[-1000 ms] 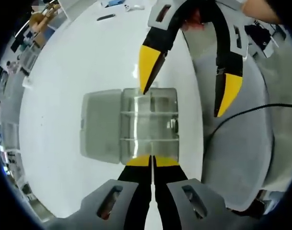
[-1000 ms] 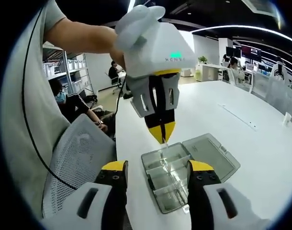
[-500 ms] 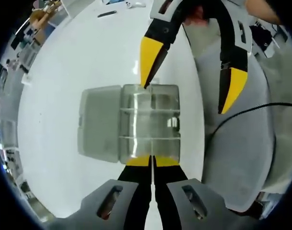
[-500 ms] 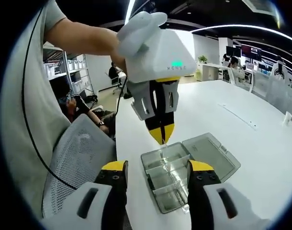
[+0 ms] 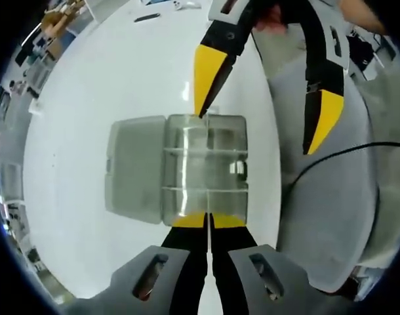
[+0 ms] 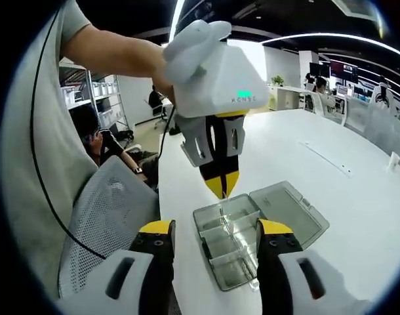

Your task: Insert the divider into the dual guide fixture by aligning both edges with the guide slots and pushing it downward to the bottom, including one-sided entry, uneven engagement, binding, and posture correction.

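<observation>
In the left gripper view, my left gripper [image 5: 208, 222] has its jaws pressed together at the near rim of the clear box [image 5: 204, 169]; whether they pinch the divider I cannot tell. My right gripper [image 5: 265, 111] hangs spread wide beyond the box's far rim, holding nothing.

In the right gripper view, my left gripper's tips hover just above the box, its lid [image 6: 288, 209] lying open beside it on the white table [image 6: 344, 197].

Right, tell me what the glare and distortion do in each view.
Left gripper view: fisheye bends the white table edge into an arc; reflections wash out the clear box partitions. Right gripper view: ceiling light strips curve and flare; the box stays sharp, its clear walls shining.
</observation>
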Demonstrator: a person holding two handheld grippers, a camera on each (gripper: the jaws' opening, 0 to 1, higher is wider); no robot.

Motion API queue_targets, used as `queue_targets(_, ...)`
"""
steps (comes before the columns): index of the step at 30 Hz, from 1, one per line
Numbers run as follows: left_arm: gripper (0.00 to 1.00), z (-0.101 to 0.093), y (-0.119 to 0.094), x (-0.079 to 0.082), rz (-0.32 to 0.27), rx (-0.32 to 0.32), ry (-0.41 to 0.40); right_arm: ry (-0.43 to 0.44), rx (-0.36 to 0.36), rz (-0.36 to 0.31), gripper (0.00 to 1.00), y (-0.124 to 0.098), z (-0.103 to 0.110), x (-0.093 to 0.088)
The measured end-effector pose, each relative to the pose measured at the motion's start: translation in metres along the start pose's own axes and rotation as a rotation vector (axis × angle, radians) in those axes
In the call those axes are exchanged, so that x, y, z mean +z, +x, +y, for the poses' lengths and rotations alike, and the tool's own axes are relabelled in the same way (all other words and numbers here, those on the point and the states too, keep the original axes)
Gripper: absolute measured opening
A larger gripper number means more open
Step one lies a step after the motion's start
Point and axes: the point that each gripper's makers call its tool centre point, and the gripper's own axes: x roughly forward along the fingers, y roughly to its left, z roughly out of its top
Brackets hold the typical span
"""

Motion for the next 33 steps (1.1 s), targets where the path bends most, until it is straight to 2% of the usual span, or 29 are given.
queue_targets(33, 0.0, 0.003, 0.0106, -0.0037, 0.014, 0.001, -0.012, 0.013, 0.007, 0.001, 0.46, 0.0002, -0.0007, -0.0043)
